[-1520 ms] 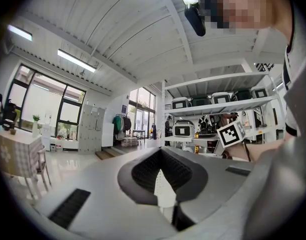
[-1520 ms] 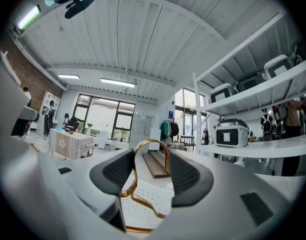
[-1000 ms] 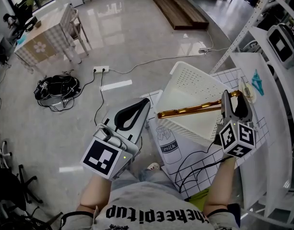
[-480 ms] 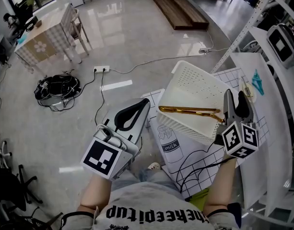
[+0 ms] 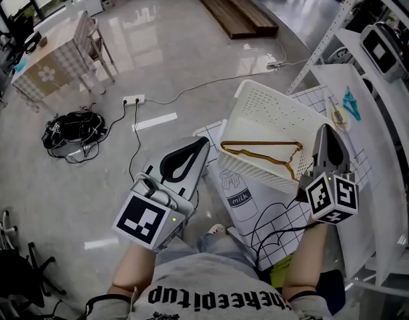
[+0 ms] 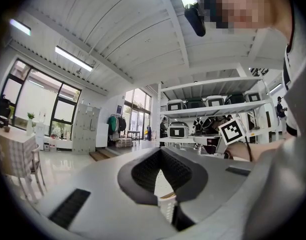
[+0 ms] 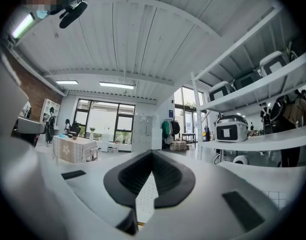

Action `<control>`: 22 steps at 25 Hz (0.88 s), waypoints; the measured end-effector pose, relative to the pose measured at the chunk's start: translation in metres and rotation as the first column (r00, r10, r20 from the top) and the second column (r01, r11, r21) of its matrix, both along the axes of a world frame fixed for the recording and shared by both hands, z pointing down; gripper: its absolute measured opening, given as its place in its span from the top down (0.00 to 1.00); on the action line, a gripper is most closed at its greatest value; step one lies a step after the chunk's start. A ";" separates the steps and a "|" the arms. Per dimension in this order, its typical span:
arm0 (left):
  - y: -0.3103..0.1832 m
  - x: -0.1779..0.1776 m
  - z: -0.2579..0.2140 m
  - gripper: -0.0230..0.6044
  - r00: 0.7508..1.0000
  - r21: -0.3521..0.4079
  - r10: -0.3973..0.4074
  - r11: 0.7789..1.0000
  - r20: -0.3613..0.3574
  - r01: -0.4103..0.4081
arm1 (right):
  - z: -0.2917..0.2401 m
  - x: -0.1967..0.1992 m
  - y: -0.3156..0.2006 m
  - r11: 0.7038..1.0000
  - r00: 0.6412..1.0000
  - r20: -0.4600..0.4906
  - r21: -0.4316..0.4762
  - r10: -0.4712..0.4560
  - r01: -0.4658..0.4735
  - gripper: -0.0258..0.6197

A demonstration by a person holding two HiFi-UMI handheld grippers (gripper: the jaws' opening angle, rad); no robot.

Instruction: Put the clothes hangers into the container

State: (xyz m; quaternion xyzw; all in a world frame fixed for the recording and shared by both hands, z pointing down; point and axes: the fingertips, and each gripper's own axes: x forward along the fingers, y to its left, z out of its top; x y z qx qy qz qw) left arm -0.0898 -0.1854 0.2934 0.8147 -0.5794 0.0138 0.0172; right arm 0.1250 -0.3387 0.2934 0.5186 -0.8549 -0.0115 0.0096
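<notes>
A gold metal clothes hanger (image 5: pixel 257 143) lies flat inside the white perforated basket (image 5: pixel 257 169) ahead of me, its hook toward the right corner. My right gripper (image 5: pixel 327 132) hovers just right of the basket's near right corner, jaws shut with nothing between them; its own view shows the black pads (image 7: pixel 165 174) meeting over the basket. My left gripper (image 5: pixel 204 144) is held left of the basket, also shut and empty, its fingertips (image 6: pixel 148 166) pointing across toward the shelves.
The basket rests on a white sheet with a milk-carton drawing (image 5: pixel 235 202) and a grid. White shelving (image 5: pixel 391 112) with an appliance (image 5: pixel 381 45) and a teal clip (image 5: pixel 351 103) stands at the right. A power strip (image 5: pixel 133 100) and a cable bundle (image 5: pixel 74 127) lie on the floor.
The hanger was at the right gripper's open jaws above the basket; it dropped in and now lies flat. The right jaws have closed. The left gripper stayed put.
</notes>
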 end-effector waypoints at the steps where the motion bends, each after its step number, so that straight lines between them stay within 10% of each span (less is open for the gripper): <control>1: 0.001 -0.001 -0.001 0.94 1.000 0.004 0.008 1.000 -0.001 -0.008 | -0.001 -0.001 0.004 1.000 1.000 -0.001 0.002 0.003 -0.003 0.96; 22: 0.028 0.024 -0.013 0.94 0.966 0.070 0.257 0.964 -0.003 -0.256 | -0.023 0.011 0.113 0.993 0.994 0.009 0.030 0.112 -0.112 0.94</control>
